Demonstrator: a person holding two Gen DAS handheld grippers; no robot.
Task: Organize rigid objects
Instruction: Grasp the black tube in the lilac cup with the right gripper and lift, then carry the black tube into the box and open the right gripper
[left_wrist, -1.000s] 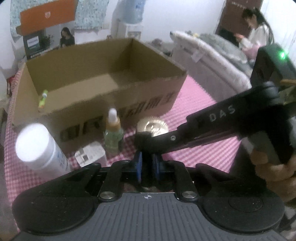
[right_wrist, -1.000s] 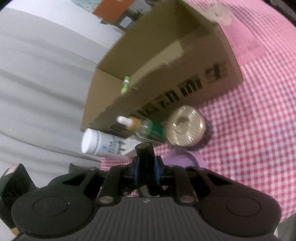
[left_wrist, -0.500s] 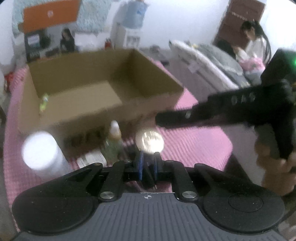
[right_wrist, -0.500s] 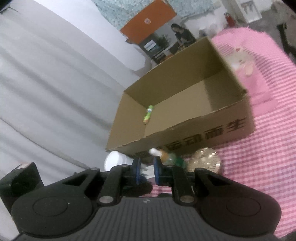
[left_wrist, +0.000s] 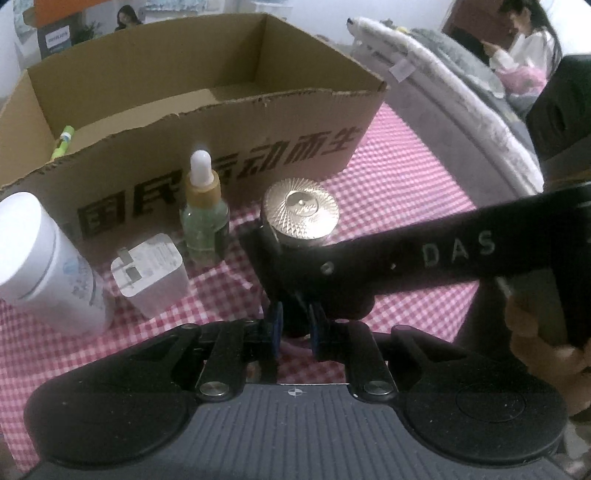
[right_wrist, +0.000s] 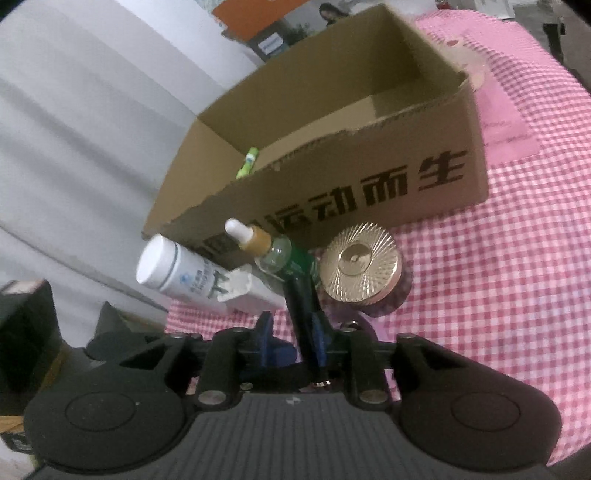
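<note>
- One item is in so far: a small green tube (left_wrist: 63, 142) lies inside the cardboard box (left_wrist: 332, 147), far ahead of your left gripper (left_wrist: 294, 325) and off to its left.
- Four things are still out on the pink checked cloth (left_wrist: 406, 177), all lined up against the box's near wall, so most of the sorting is ahead of you.
- Your left gripper is pinched right down with nothing between its blue pads. It's empty.
- Your right gripper (right_wrist: 291, 343) is spreading its jaws as we speak. Its own view shows a dark bar running up between the blue pads, but what that bar is I can't tell. Nothing is gripped.
- Seen from the left, that right gripper (left_wrist: 266, 243) comes across in front of your left one, its tip touching or just short of the gold-lidded jar (left_wrist: 301, 212).
- That jar sits just ahead of your right gripper, a touch right: round and squat, with a shiny radially ribbed metal-look lid (right_wrist: 360, 264) and a dark purple body under it.
- Ahead and slightly left is the dropper bottle (right_wrist: 273, 249): clear greenish glass, tan collar, soft white bulb.
- Further left is the white plug adapter (left_wrist: 149, 273), a glossy cube with its prongs folded flat.
- Far left is a white plastic bottle (left_wrist: 48, 266), a smooth cylinder with a faint blue label.
- The box is plain corrugated card with a ragged torn front rim and bold black characters.
</note>
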